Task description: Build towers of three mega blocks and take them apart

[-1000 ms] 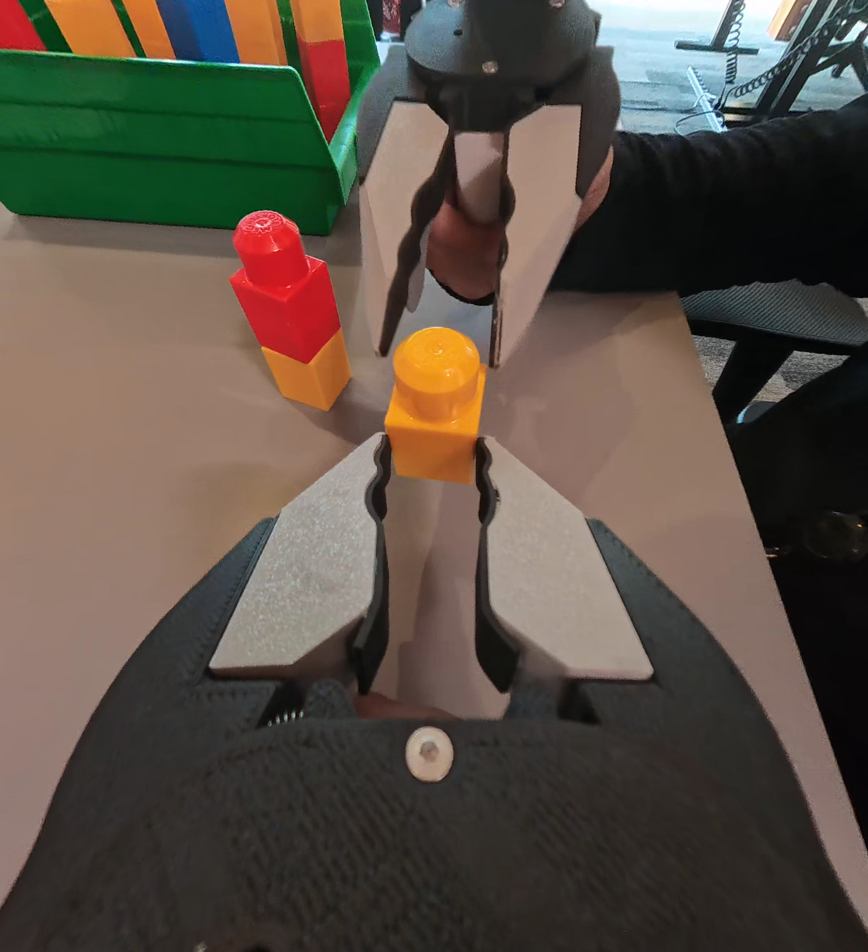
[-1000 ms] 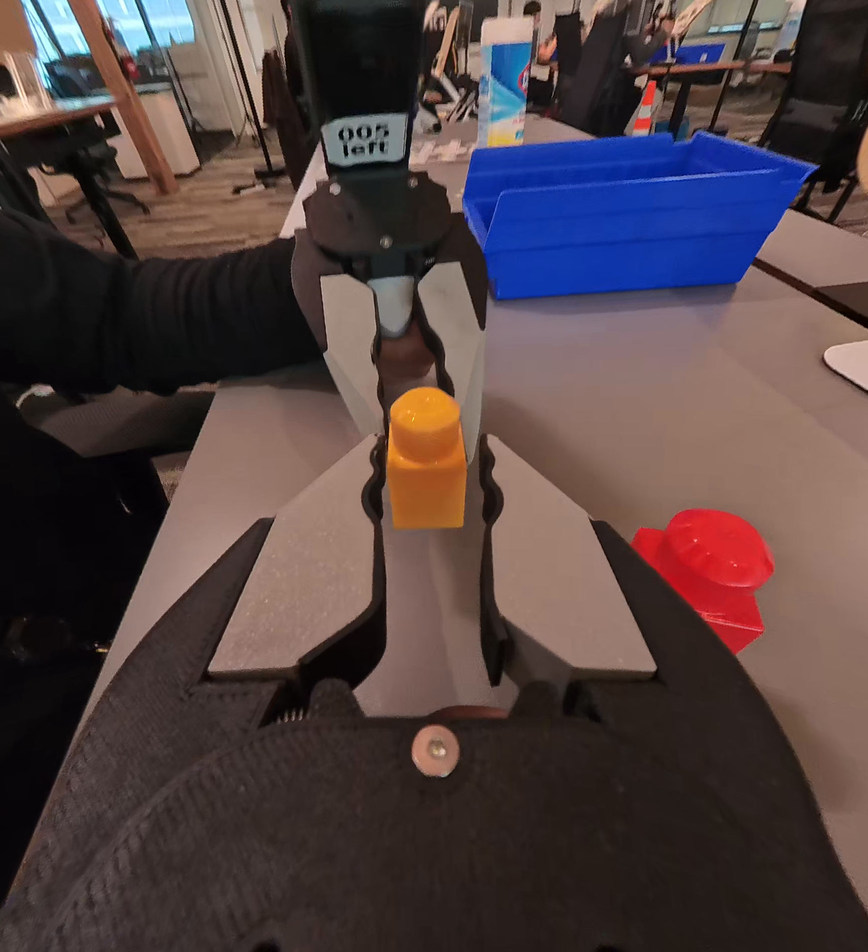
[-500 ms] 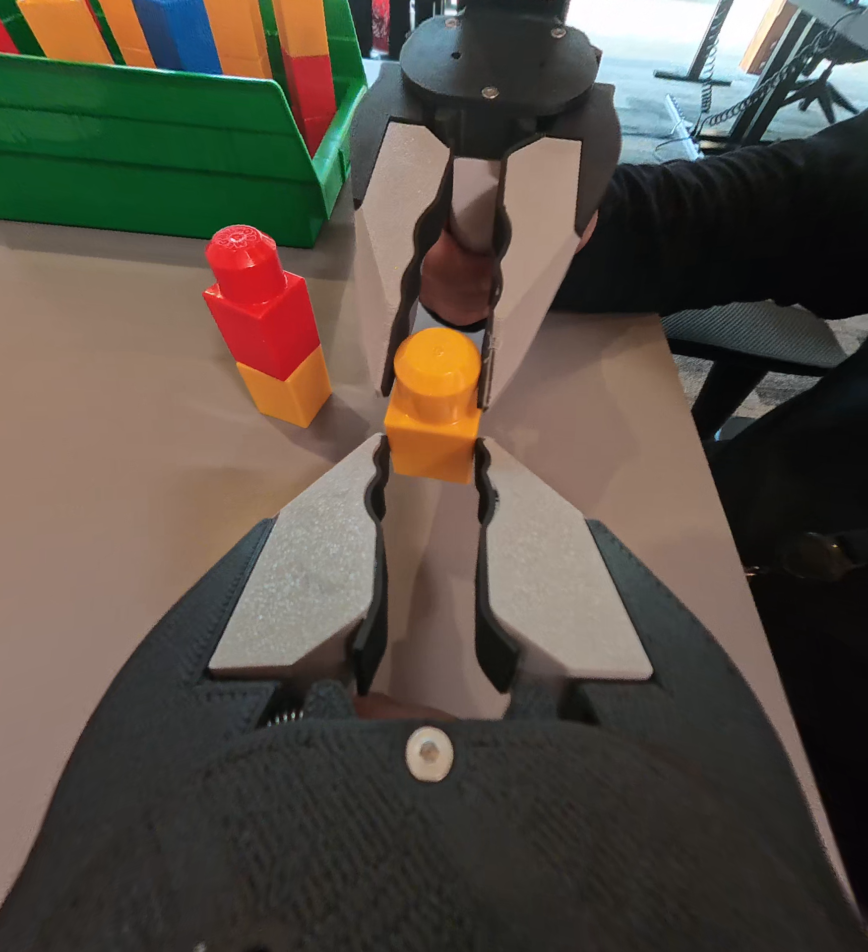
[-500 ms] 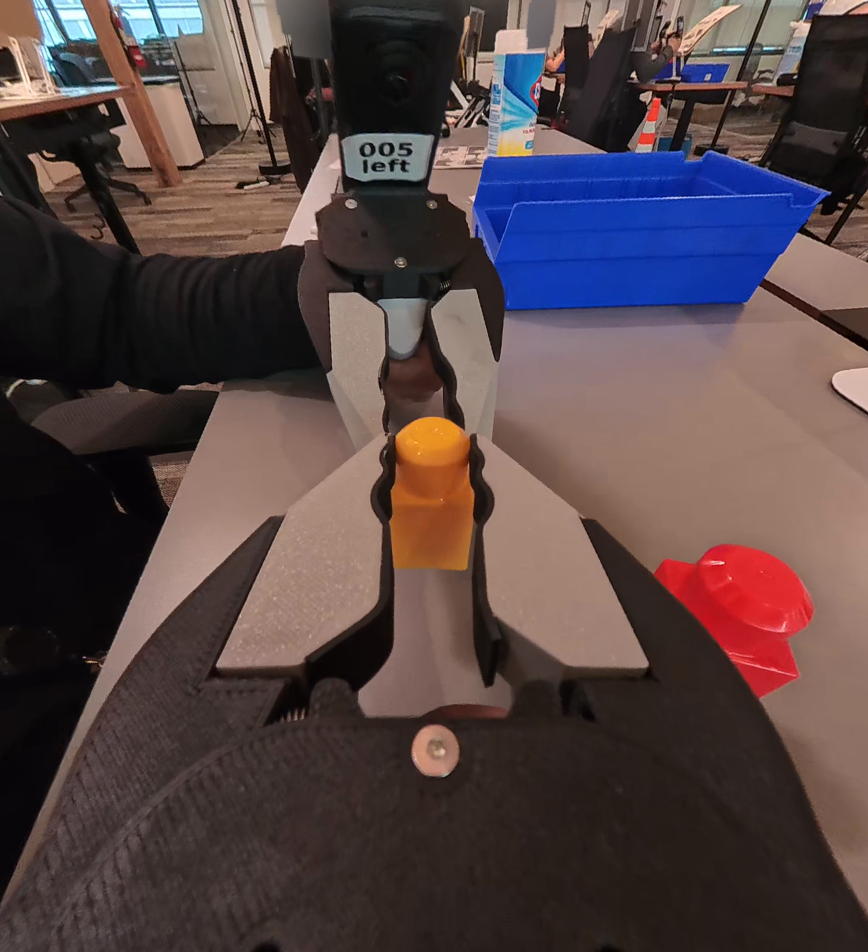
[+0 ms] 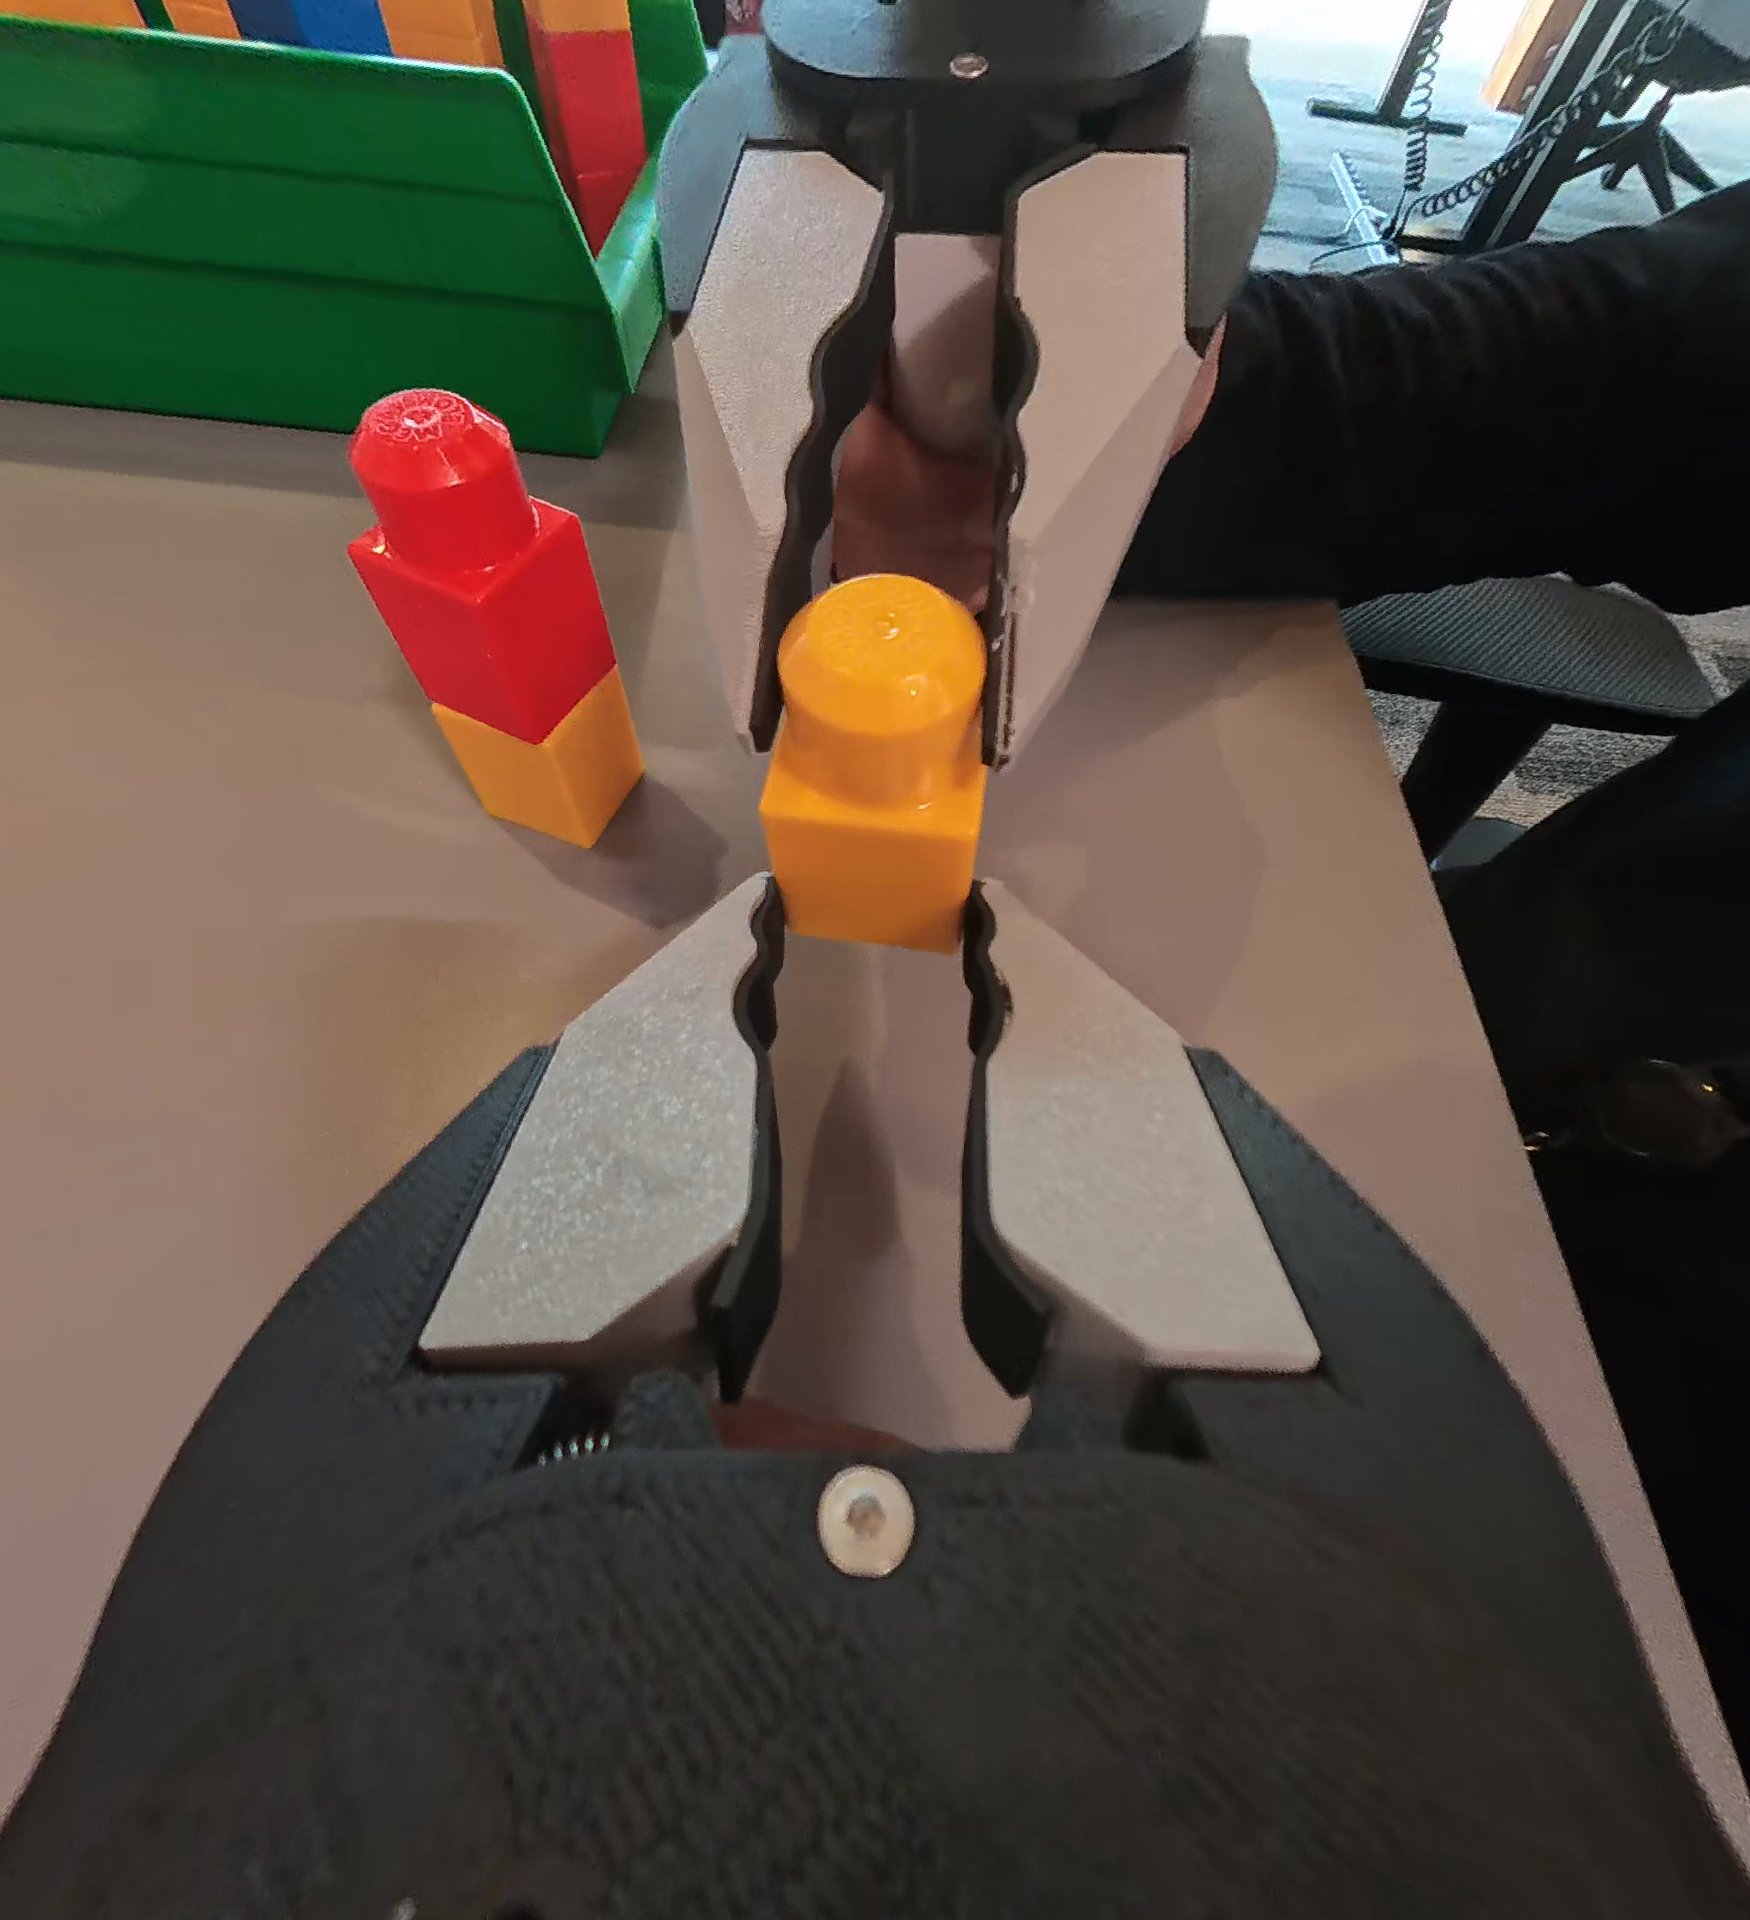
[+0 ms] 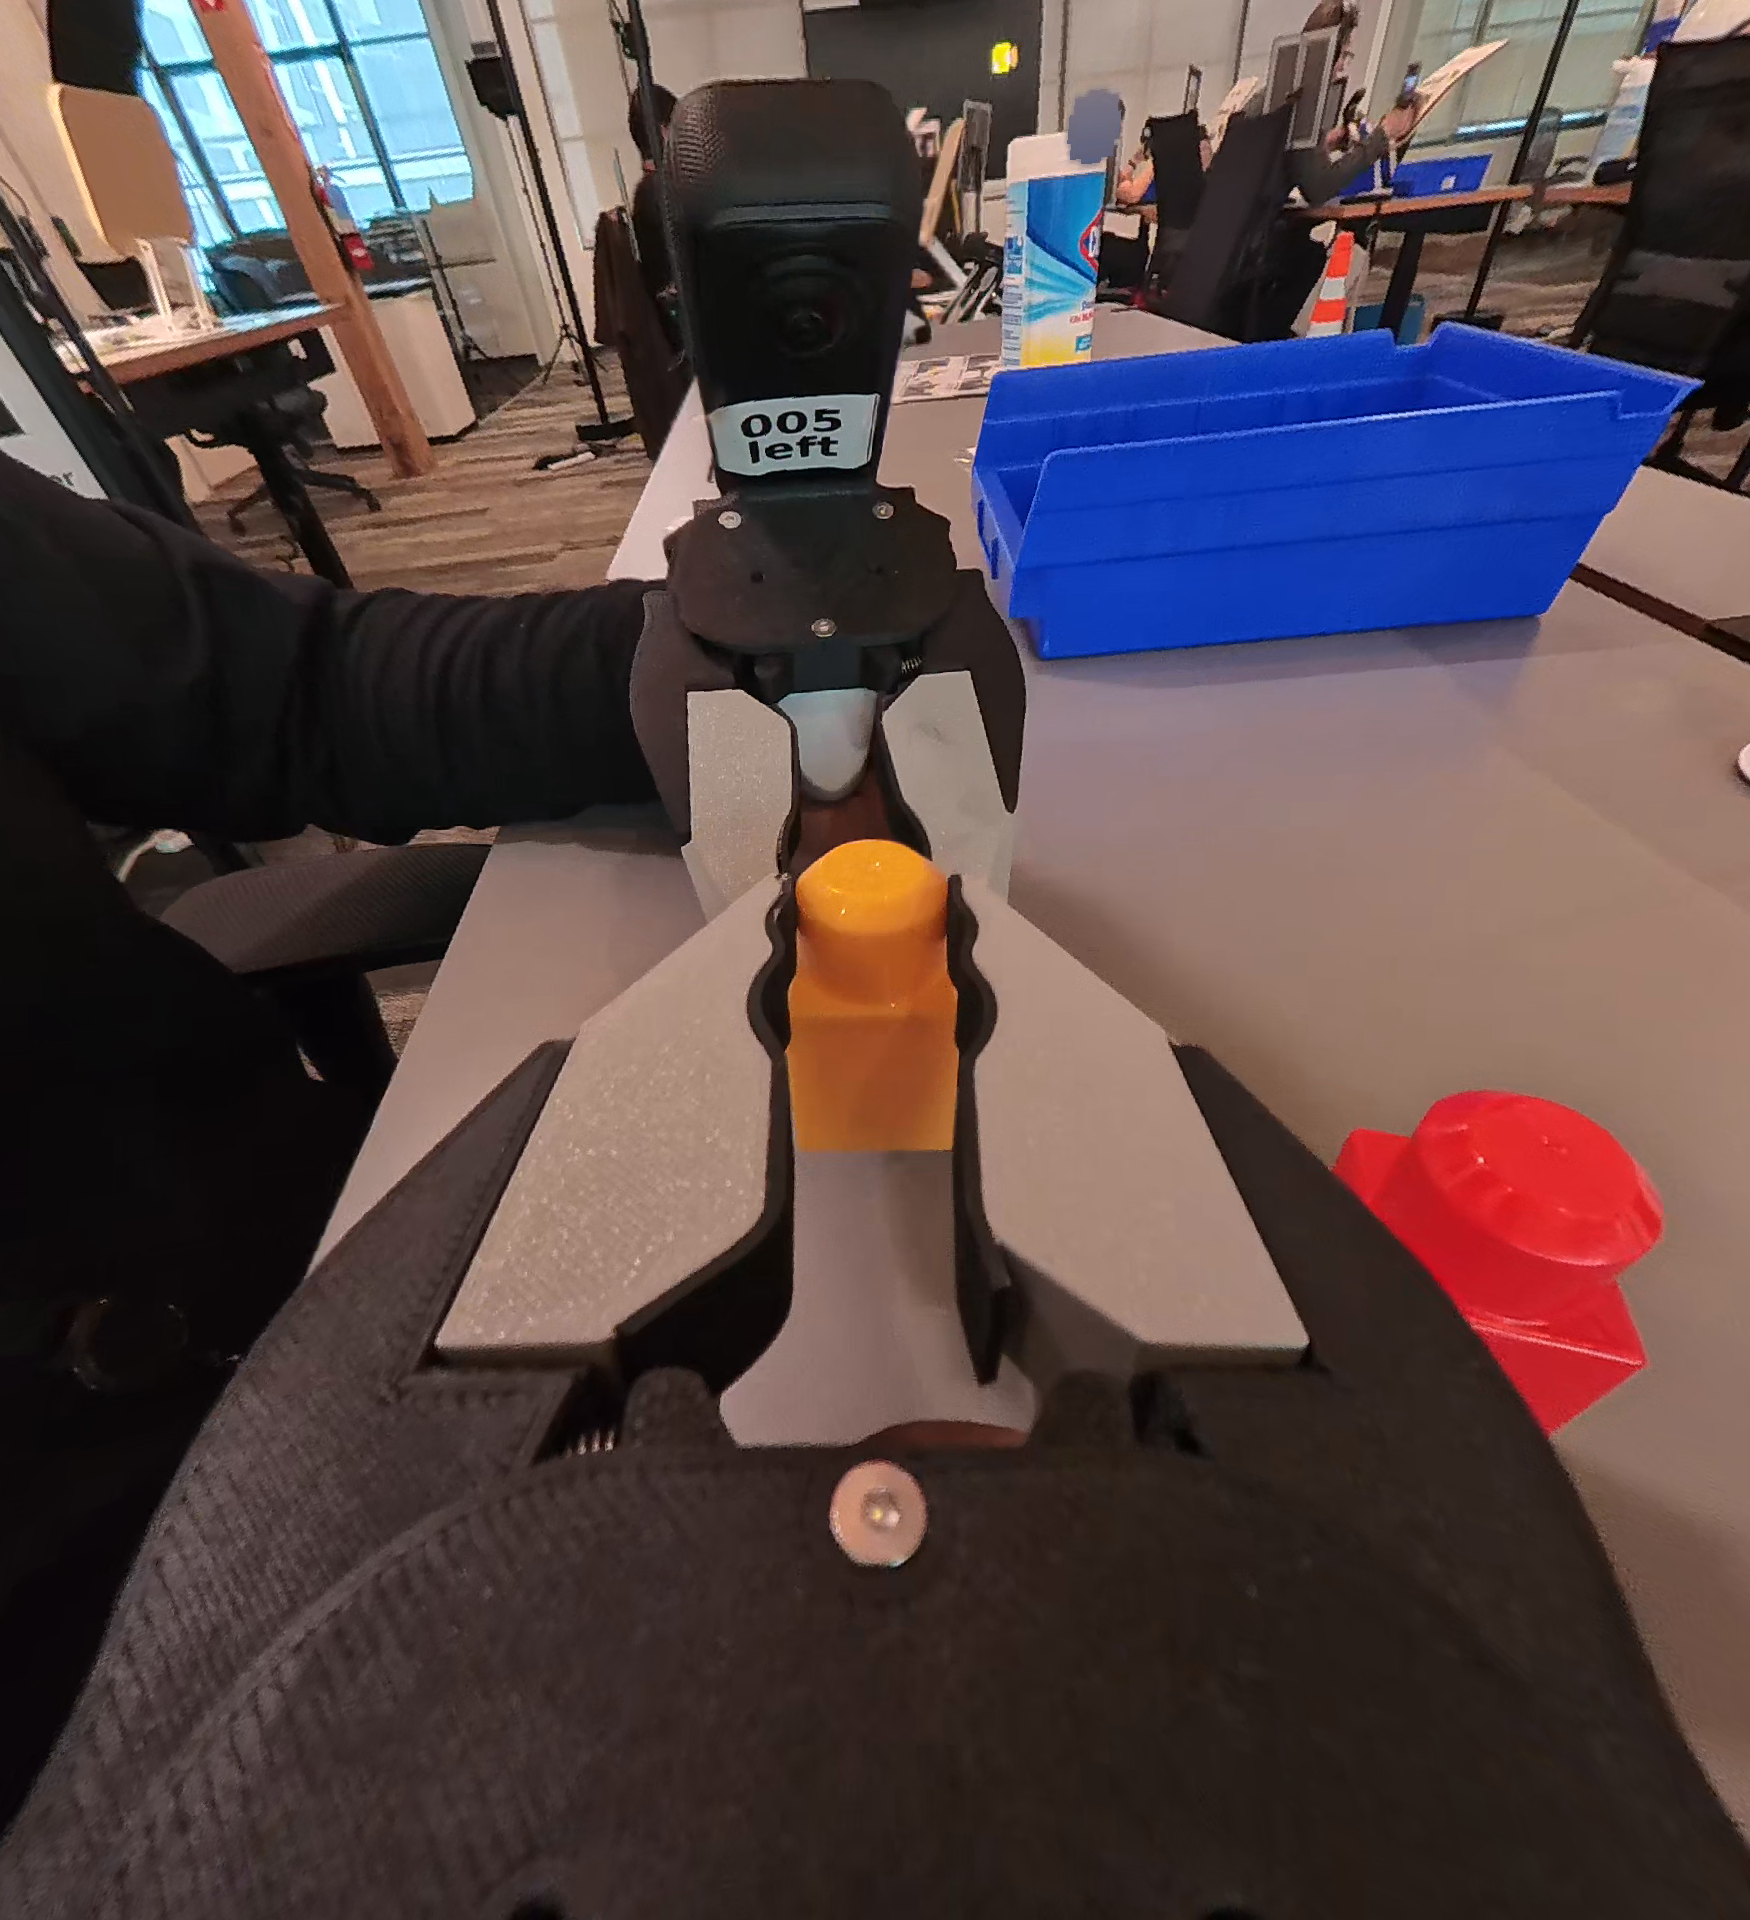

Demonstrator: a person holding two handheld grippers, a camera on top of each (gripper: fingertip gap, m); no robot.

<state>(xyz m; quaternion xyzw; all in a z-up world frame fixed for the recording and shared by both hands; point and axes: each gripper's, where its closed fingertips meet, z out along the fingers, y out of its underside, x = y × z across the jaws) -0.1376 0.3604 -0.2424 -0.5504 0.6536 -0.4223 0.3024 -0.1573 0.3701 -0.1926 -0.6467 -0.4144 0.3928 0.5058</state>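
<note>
An orange block [image 5: 871, 831] hangs upright between my two grippers, which face each other. My right gripper [image 6: 871, 904] is shut on the block's round stud; the left wrist view shows its pads [image 5: 769, 717] pressed on both sides of the stud. My left gripper [image 5: 869, 904] is slightly open. Its fingertips [image 5: 765, 920] stand beside the block's lower corners, with a thin gap on the right side. A red block on an orange block forms a two-block stack [image 5: 486, 623] on the grey table [image 5: 175, 987], left of the grippers. The red top also shows in the right wrist view [image 6: 1505, 1226].
A green bin [image 5: 227, 260] with several coloured blocks stands at the far left of the left wrist view. A blue bin [image 6: 1297, 499] and a wipes canister [image 6: 1053, 260] stand behind in the right wrist view. A person's black sleeves [image 5: 1473, 416] and the table edge lie on one side. My right fingertips sit around 5 centimetres from my left ones. From the left gripper's tips to the two-block stack [image 5: 486, 623] is close to 7 centimetres.
My right gripper moved in over the orange block and shut on its stud. My left gripper's pads have just eased off the block's body, and the block sits less deep between them.
</note>
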